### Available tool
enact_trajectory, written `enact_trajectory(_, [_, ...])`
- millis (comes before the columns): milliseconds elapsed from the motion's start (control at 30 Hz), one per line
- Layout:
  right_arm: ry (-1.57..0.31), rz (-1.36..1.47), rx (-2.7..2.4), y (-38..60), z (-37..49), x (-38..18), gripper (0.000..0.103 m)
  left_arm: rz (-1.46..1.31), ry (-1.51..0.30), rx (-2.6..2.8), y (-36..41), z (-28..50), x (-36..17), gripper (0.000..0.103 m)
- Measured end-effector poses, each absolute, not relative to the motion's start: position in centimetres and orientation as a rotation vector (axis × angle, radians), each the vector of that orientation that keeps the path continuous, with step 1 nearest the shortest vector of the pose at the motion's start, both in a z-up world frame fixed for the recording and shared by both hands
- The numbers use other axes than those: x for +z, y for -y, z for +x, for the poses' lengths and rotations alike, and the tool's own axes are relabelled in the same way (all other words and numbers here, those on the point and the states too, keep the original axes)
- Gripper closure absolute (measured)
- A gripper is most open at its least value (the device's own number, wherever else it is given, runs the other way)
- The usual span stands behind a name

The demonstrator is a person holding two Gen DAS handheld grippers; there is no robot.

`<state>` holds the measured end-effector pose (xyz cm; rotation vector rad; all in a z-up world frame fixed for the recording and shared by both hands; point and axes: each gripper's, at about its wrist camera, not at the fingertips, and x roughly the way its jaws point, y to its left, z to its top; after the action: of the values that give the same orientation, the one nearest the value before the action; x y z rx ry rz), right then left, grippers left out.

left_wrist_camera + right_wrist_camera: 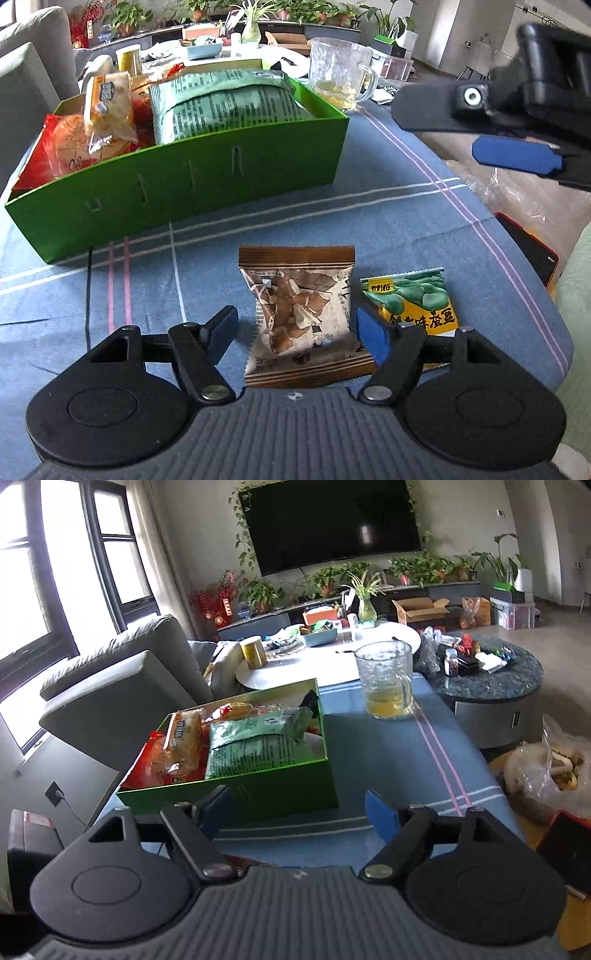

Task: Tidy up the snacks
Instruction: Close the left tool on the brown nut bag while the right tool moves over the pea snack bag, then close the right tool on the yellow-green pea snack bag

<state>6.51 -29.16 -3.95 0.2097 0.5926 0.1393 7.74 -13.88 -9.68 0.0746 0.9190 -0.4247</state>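
Note:
A green box (177, 184) on the blue tablecloth holds a big green snack bag (225, 103), a red bag (62, 147) and a yellow packet (109, 107); the box also shows in the right wrist view (280, 794). A brown snack packet (301, 317) lies flat on the cloth between the open fingers of my left gripper (297, 332), which straddles it without closing. A green-yellow bean packet (417, 302) lies just right of it, partly behind the right finger. My right gripper (299, 812) is open and empty, hovering above the table in front of the box; it shows at the upper right of the left wrist view (480, 129).
A glass mug (388, 683) with yellow liquid stands behind the box to the right. A grey sofa (110, 686) is to the left. The table's right edge drops to a plastic bag (546, 768) and a red-edged object (569, 845) on the floor.

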Motion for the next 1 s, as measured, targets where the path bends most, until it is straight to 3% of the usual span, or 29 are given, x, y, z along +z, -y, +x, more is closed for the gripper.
enact_trajectory(67, [-0.603, 0.215, 0.136, 29.3, 6.3, -4.3, 0.025, 0.083, -0.905, -0.428, 14.0, 7.9, -9.8, 0.035])
enact_trajectory(133, [-0.616, 0.210, 0.131, 29.4, 6.0, -4.8, 0.025, 0.106, -0.882, -0.427, 14.0, 7.7, -9.9, 0.049])
enact_trajectory(233, [-0.647, 0.200, 0.118, 29.6, 5.5, -5.6, 0.025, 0.108, -0.872, -0.440, 13.4, 7.4, -9.9, 0.051])
enact_trajectory(633, [-0.781, 0.203, 0.080, 29.7, 2.9, -8.8, 0.025, -0.002, -0.817, -0.313, 7.2, 6.0, -8.2, 0.051])
enact_trajectory(1000, [-0.830, 0.164, 0.085, 27.4, 2.8, -9.9, 0.025, 0.015, -0.776, -0.310, 6.3, 4.5, -7.5, 0.051])
